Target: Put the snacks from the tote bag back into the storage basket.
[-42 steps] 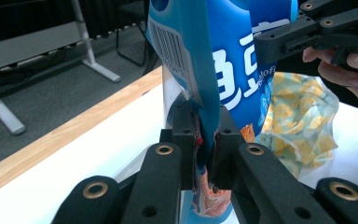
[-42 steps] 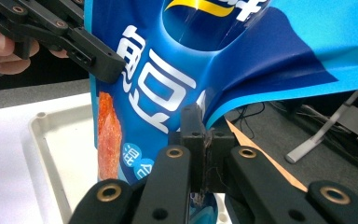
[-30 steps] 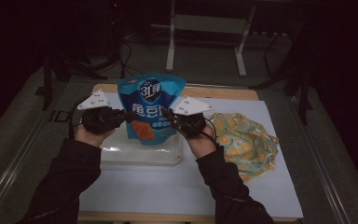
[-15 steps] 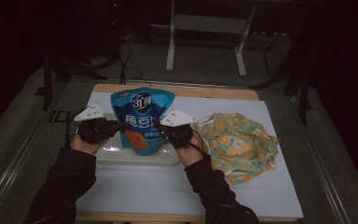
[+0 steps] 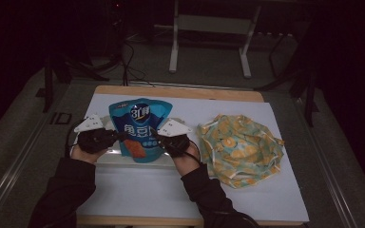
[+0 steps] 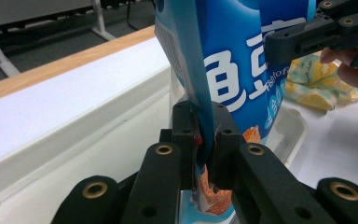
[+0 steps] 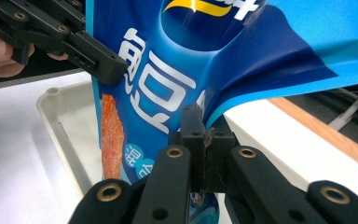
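Note:
A blue snack bag (image 5: 138,128) with white lettering and an orange picture is held upright between my two grippers, its bottom down in a shallow white tray (image 5: 105,159). My left gripper (image 5: 120,136) is shut on the bag's left edge. My right gripper (image 5: 155,136) is shut on its right edge. In the left gripper view the jaws (image 6: 204,140) pinch the bag's side seam (image 6: 191,79) above the tray (image 6: 98,140). In the right gripper view the jaws (image 7: 205,135) clamp the bag (image 7: 168,79), and the other gripper (image 7: 98,63) grips the far edge.
A crumpled yellow-and-teal patterned cloth bag (image 5: 240,147) lies on the white mat (image 5: 266,190) to the right of the tray. The table's wooden edge (image 5: 180,91) runs along the back. Stands and cables stand in the dark beyond it.
Both grippers, still holding the bag, have moved toward me and down, lowering the bag's bottom into the tray.

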Motion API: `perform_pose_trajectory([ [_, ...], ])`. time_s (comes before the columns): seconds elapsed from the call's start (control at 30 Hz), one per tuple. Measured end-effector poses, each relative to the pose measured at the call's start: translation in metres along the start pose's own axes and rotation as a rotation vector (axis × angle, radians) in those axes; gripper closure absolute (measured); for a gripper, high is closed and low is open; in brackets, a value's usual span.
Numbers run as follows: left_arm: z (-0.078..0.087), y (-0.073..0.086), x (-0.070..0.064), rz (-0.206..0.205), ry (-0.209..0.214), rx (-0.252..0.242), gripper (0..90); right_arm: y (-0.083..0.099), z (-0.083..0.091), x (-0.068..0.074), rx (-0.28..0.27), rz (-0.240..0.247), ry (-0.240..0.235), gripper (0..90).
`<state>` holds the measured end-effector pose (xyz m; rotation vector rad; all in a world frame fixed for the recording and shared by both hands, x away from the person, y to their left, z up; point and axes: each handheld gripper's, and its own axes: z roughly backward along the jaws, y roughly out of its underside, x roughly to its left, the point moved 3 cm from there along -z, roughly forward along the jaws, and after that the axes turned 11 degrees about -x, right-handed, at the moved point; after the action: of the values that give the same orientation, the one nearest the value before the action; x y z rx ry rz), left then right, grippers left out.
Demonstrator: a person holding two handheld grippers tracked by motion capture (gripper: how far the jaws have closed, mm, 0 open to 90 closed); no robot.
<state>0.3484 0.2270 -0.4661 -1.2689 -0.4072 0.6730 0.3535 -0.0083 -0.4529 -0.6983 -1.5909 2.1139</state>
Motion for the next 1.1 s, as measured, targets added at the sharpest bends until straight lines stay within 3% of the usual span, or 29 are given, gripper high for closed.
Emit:
perform_pose_trajectory([
  [0.23, 0.003, 0.004, 0.001, -0.001, 0.021, -0.022, 83.6, 0.004, 0.000, 0.001, -0.012, -0.011, -0.007, 89.5],
  [0.47, 0.006, 0.005, 0.002, 0.000, 0.016, -0.028, 76.5, 0.004, 0.001, 0.002, -0.010, -0.023, -0.026, 88.7],
  [0.53, 0.006, 0.004, 0.000, -0.008, 0.006, -0.018, 73.6, 0.004, 0.003, -0.002, 0.004, -0.038, -0.041, 83.6],
  [0.77, 0.012, -0.003, -0.003, 0.026, -0.007, -0.057, 57.3, 0.000, 0.009, -0.009, 0.010, -0.079, -0.082, 64.3],
  [1.1, 0.023, 0.001, -0.007, 0.041, -0.036, -0.057, 51.2, -0.001, 0.018, -0.015, 0.031, -0.102, -0.093, 57.1],
])
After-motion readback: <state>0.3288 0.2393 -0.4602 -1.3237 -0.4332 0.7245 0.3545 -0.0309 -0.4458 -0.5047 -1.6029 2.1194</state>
